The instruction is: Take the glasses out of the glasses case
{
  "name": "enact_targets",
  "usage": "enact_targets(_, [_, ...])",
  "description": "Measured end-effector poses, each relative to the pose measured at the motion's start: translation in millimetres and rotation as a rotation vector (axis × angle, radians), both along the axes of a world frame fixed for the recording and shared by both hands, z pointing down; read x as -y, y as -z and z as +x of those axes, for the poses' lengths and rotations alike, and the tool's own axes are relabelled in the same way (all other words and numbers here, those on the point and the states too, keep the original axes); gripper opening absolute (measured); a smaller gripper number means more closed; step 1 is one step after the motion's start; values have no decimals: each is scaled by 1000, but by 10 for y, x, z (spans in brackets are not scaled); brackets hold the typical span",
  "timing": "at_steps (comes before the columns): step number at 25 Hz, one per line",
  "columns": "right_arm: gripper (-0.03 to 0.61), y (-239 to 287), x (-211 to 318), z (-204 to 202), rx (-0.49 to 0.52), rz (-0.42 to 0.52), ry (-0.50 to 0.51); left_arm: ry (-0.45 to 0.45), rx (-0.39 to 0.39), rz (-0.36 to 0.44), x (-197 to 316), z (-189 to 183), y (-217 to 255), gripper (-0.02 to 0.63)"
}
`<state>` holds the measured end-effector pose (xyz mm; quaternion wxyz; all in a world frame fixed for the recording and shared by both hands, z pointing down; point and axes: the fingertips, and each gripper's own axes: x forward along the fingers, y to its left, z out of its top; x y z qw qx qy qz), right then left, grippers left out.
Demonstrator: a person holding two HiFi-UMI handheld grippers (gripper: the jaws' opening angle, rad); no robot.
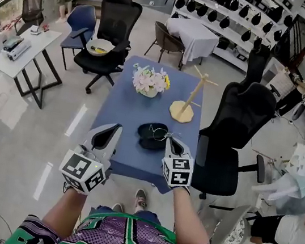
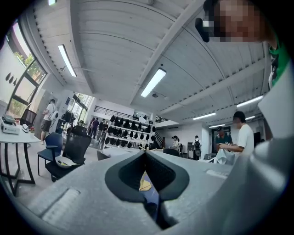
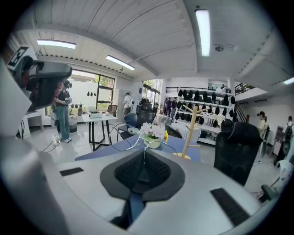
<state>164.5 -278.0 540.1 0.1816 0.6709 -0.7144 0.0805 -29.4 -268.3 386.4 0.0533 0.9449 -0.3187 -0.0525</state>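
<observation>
A black glasses case (image 1: 151,137) lies open on the blue table (image 1: 127,103), near its front edge. My right gripper (image 1: 170,139) hovers at the case's right side, shut on thin wire-framed glasses (image 1: 158,130) held just over the case. In the right gripper view the jaws (image 3: 144,152) pinch the glasses (image 3: 123,133) near the bridge, with both wire rims standing up above the tips. My left gripper (image 1: 118,127) hangs over the table's front left, left of the case; its jaws (image 2: 146,153) are shut with nothing between them.
A vase of flowers (image 1: 151,82) and a wooden stand (image 1: 184,107) sit further back on the table. Black office chairs stand behind (image 1: 114,32) and to the right (image 1: 232,131). A white desk (image 1: 23,49) is at the left. People stand in the background.
</observation>
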Motion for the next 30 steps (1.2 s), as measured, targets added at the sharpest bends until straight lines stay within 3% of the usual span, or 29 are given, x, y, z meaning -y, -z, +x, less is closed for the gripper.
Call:
enact_targets(14, [6, 752, -694, -40, 83, 182, -90, -94, -5, 35, -210, 155, 157, 15])
enact_targets(30, [6, 1630, -1054, 69, 189, 379, -113, -94, -42, 83, -232, 120, 486, 15])
